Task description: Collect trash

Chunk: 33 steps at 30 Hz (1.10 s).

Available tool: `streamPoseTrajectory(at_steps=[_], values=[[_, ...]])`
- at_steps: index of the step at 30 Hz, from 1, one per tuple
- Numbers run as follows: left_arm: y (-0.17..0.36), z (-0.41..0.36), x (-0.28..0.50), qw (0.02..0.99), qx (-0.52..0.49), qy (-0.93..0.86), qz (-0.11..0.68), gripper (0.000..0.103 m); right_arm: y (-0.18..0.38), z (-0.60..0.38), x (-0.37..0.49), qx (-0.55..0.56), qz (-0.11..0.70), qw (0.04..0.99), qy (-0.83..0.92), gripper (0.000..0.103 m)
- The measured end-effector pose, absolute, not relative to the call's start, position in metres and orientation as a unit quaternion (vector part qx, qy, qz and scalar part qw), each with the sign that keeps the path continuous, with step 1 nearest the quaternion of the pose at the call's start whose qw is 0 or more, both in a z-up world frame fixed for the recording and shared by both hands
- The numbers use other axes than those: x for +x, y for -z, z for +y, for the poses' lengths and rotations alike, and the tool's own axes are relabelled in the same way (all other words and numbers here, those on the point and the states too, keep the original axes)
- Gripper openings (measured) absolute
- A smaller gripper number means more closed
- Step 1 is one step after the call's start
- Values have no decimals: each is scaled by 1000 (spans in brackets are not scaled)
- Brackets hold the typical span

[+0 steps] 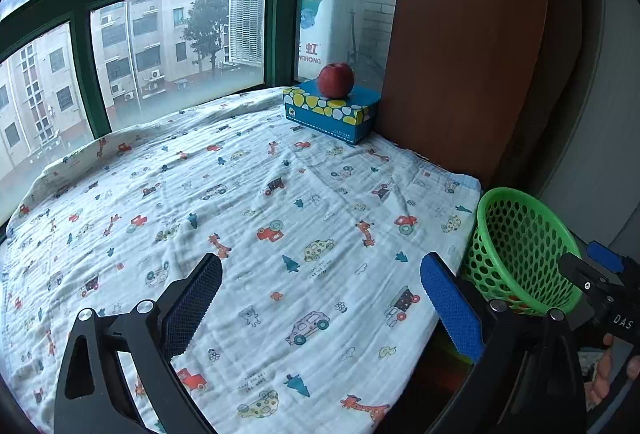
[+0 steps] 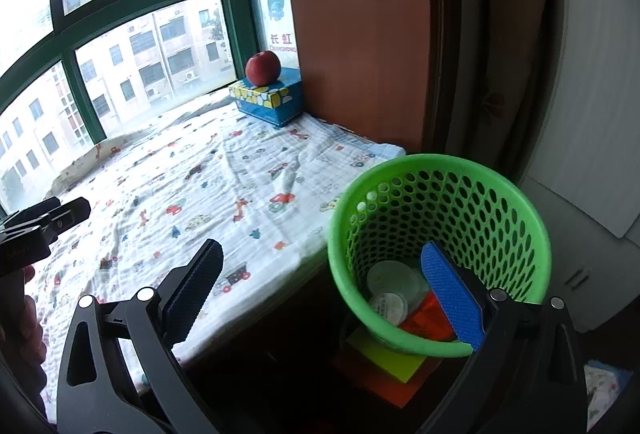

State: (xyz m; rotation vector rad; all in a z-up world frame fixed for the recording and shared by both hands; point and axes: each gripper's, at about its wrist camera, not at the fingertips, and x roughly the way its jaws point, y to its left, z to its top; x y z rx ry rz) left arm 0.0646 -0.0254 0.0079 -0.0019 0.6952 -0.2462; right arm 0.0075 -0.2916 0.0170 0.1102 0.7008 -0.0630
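Observation:
A green perforated basket (image 2: 500, 209) stands off the bed's right edge, seen also in the left wrist view as the basket (image 1: 520, 246). Inside lie two white round lids (image 2: 390, 282) and an orange-red wrapper (image 2: 424, 322). My right gripper (image 2: 320, 286) is open, its blue right finger (image 2: 452, 294) over the basket's mouth and its dark left finger over the bed's edge; nothing is between them. My left gripper (image 1: 320, 306) is open and empty above the bedsheet (image 1: 240, 213). The right gripper's body (image 1: 600, 282) shows beside the basket.
A red apple (image 1: 336, 79) rests on a blue tissue box (image 1: 332, 109) at the bed's far corner by the window. A brown wooden panel (image 1: 460, 53) rises to the right. Yellow and orange sheets (image 2: 384, 362) lie under the basket. A hand (image 1: 604, 374) holds the right gripper.

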Motion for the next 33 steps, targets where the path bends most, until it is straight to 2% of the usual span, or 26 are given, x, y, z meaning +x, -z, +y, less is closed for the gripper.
streamPoseTrajectory(at_steps=[33], values=[[-14,-32,47,941,6,122,316,96,-24,-292,0,63,329,942,30,98]])
